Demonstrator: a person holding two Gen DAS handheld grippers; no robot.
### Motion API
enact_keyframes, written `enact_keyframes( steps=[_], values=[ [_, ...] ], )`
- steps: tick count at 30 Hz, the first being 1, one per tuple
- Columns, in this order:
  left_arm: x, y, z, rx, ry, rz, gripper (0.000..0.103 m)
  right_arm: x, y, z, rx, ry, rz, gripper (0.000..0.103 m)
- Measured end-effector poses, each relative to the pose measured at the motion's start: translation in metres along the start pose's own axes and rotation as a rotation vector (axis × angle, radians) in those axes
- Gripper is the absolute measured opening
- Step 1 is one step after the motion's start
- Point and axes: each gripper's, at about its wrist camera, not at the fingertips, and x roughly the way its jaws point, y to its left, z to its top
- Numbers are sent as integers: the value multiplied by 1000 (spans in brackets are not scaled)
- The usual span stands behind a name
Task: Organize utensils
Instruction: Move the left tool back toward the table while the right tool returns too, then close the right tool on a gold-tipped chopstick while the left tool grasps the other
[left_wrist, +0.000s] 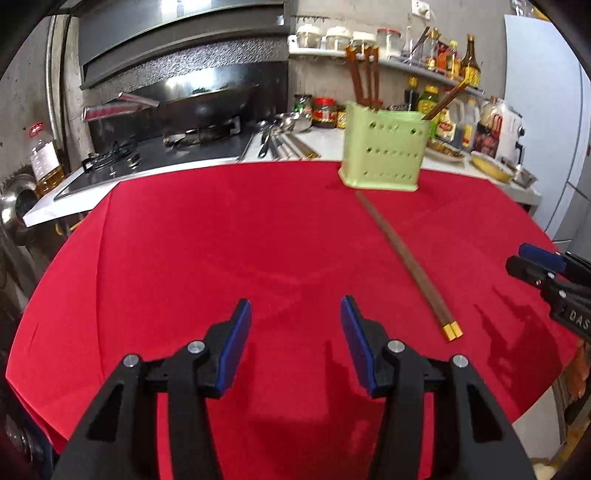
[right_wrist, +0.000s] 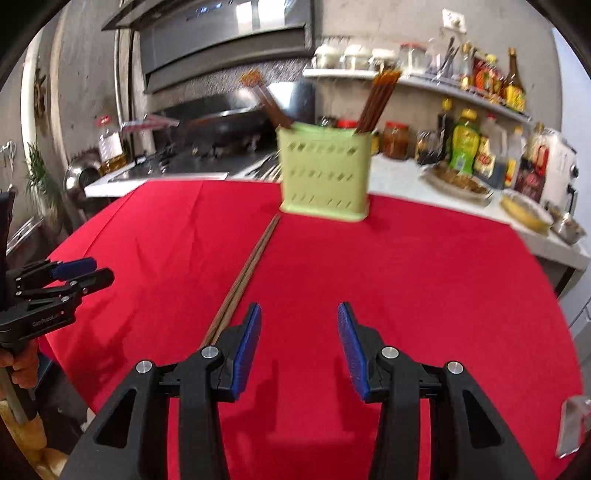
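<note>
Nearest the lens in the left wrist view, the left gripper (left_wrist: 295, 314) stands parted with nothing between its blue pads (left_wrist: 236, 347), over bare red cloth (left_wrist: 184, 240) at lower centre. In the right wrist view, the right gripper (right_wrist: 299, 321) is likewise parted and empty.

Outward from the tools, one pair of chopsticks (left_wrist: 402, 258) lies on the cloth, two sticks side by side, running from right of the left gripper up to the foot of the green holder (left_wrist: 384, 147) at upper centre. In the right view the pair (right_wrist: 243, 273) passes just left of the right gripper's left pad.

We count one holder, upright. It already holds chopsticks in two groups; blur prevents an exact count.

Risks, in our judgement: pinching only one stick would split the pair; a thin stick flat on cloth may slip from the pads; with both grippers near the same pair, they may collide; a careless insertion could tip the light holder.
</note>
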Motion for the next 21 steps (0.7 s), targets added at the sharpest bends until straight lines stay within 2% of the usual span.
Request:
enact_keyframes(
  steps=[3, 7, 9, 12, 21],
  values=[
    [7, 7, -2, -22, 28, -32, 49, 14, 11, -3, 21, 44, 26, 45],
    [13, 14, -3, -27, 33, -29, 49, 28, 24, 0, 23, 81, 37, 41],
    [15, 14, -3, -29, 35, -34, 49, 34, 34, -1, 5, 101, 25, 24],
    [18, 15, -2, -30, 38, -48, 49, 40, 41, -5, -10, 129, 30, 11],
    [25, 17, -2, -36, 41, -76, 49, 46, 45, -4, 1, 141, 76, 11]
  ],
)
